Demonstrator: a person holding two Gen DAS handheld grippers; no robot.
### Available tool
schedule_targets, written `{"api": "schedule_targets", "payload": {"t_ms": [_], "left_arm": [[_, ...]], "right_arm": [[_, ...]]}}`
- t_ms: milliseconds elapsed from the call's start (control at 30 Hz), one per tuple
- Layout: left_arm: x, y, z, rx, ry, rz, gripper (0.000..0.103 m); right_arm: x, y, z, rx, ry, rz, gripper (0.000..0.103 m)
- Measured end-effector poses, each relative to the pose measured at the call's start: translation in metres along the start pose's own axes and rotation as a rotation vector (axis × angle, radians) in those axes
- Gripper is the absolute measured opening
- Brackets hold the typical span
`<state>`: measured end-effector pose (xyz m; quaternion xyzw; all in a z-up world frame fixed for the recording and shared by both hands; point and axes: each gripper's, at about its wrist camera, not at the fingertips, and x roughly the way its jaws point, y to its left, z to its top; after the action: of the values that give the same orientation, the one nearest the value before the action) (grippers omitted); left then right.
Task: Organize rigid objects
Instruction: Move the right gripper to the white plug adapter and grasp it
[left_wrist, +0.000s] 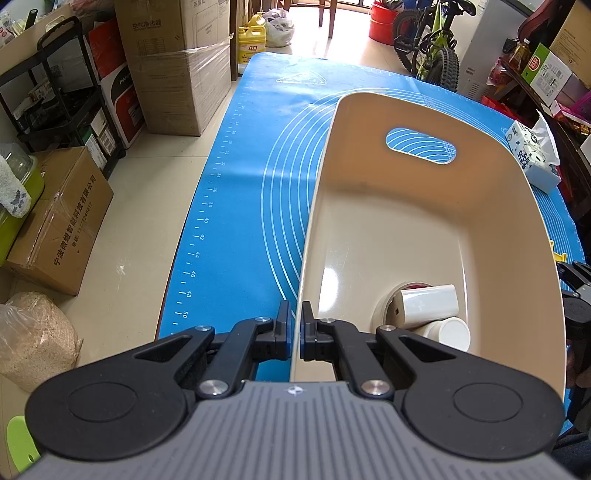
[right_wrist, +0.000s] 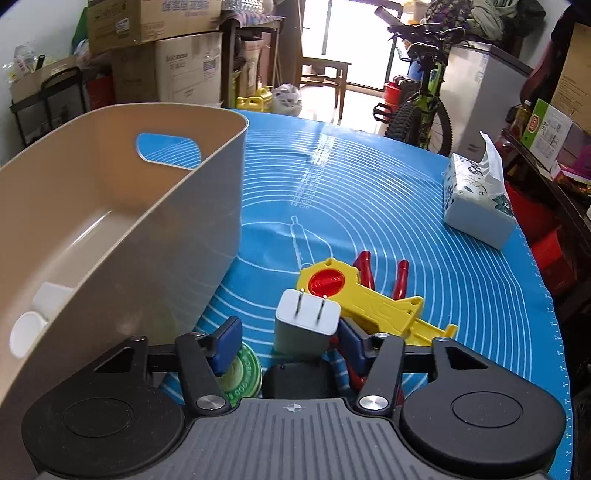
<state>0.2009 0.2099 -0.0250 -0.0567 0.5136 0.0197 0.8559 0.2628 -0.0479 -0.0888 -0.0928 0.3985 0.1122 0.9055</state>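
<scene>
A beige bin (left_wrist: 424, 221) stands on the blue mat (left_wrist: 236, 206). My left gripper (left_wrist: 298, 314) is shut on the bin's near-left rim. Inside the bin lie a white charger block (left_wrist: 424, 306) and a white cylinder (left_wrist: 452, 332). In the right wrist view the bin (right_wrist: 129, 229) is at left. My right gripper (right_wrist: 288, 332) is open around a white plug adapter (right_wrist: 306, 325) with two prongs up; the right pad is close to its side, the left pad apart. Behind the adapter lie a yellow toy with a red disc (right_wrist: 365, 299) and red-handled pliers (right_wrist: 400, 273). A green round lid (right_wrist: 242, 373) lies under the left finger.
A tissue pack (right_wrist: 476, 206) sits at the mat's far right, also in the left wrist view (left_wrist: 532, 155). Cardboard boxes (left_wrist: 173, 66) and a black rack (left_wrist: 62, 92) stand left of the table. A bicycle (right_wrist: 421, 99) stands beyond the far edge.
</scene>
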Motion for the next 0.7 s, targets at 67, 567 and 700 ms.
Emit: {"api": "schedule_targets", "payload": {"t_ms": [67, 567, 700], "left_arm": [[0.0, -0.002, 0.0, 0.001, 0.0, 0.0, 0.006], [0.001, -0.003, 0.001, 0.0, 0.001, -0.002, 0.006], [0.001, -0.003, 0.001, -0.001, 0.001, -0.002, 0.006]], "right_arm": [[0.005, 0.001, 0.001, 0.002, -0.001, -0.02, 0.056], [-0.024, -0.007, 0.009, 0.059, -0.097, -0.051, 0.043], [-0.048, -0.011, 0.016, 0.058, -0.142, -0.051, 0.043]]}}
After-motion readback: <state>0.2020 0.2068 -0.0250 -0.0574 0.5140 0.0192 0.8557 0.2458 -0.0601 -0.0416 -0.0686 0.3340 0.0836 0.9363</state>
